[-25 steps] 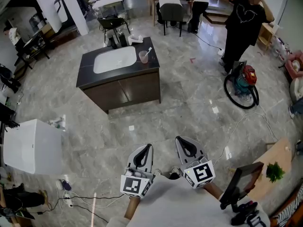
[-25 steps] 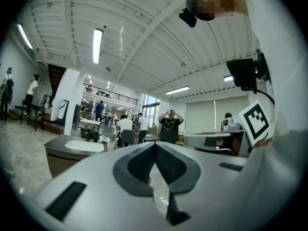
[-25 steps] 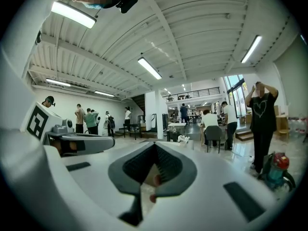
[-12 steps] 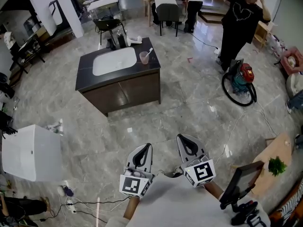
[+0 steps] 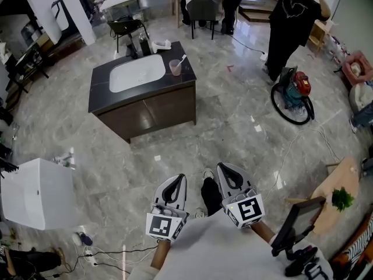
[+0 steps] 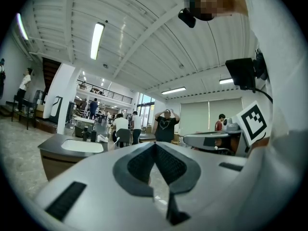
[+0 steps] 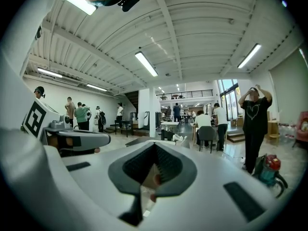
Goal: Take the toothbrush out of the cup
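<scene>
A pink cup (image 5: 175, 67) with a white toothbrush (image 5: 182, 59) leaning in it stands on the dark counter (image 5: 105, 98) of a sink cabinet, right of the white basin (image 5: 137, 73), far across the floor. My left gripper (image 5: 181, 178) and right gripper (image 5: 222, 167) are held side by side near the bottom of the head view, pointing toward the cabinet from well short of it. Both are shut with nothing between the jaws. The left gripper view shows its closed jaws (image 6: 154, 144) with the cabinet (image 6: 53, 150) ahead at the left. The right gripper (image 7: 154, 145) points past the counter (image 7: 139, 141).
A person in black (image 5: 288, 16) stands by a red vacuum cleaner (image 5: 298, 87) at the right. A white box (image 5: 35, 194) sits at the left, with cables on the floor. A wooden table with a plant (image 5: 341, 198) is at the right. Chairs (image 5: 201, 10) stand beyond the cabinet.
The whole view has advanced toward the sink cabinet. A dark trouser leg and shoe have stepped into view between the two grippers. Both grippers stay shut and side by side.
</scene>
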Available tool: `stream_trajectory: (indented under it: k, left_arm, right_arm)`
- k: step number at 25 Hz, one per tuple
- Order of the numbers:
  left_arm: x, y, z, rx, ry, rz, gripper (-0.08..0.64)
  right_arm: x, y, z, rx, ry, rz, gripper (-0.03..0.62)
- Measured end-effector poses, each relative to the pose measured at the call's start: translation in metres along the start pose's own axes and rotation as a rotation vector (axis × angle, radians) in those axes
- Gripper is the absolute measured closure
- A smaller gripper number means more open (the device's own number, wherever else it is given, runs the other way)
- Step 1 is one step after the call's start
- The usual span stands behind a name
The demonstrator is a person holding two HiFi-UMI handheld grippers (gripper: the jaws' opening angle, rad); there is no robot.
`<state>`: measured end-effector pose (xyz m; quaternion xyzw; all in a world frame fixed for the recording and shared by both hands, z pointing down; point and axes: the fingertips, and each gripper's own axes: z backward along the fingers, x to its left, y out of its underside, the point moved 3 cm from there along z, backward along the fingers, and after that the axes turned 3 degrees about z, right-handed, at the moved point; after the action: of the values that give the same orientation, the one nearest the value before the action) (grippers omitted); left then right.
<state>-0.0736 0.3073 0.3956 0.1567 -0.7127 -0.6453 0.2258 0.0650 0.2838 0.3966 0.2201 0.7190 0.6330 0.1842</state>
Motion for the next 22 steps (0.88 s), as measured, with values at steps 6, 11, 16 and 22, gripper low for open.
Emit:
stream_trajectory:
  k: [6,11,16,22]
  left_arm:
    - [0.027,0.001,-0.033,-0.001,-0.025,-0.013,0.557]
    - [0.055,-0.009,-0.078,0.007,-0.056,-0.010,0.557]
    - [0.087,-0.027,-0.131,0.012,-0.094,-0.008,0.557]
    - [0.119,-0.037,-0.192,0.035,-0.115,-0.006,0.557]
  right_arm:
    - [-0.022,-0.001,-0.042,-0.025,-0.027,0.007,0.589]
    - [-0.053,-0.007,-0.090,-0.035,-0.057,-0.007,0.589]
    - [-0.094,-0.018,-0.142,-0.036,-0.074,-0.025,0.589]
    - [-0.142,-0.019,-0.196,-0.006,-0.076,-0.044,0.589]
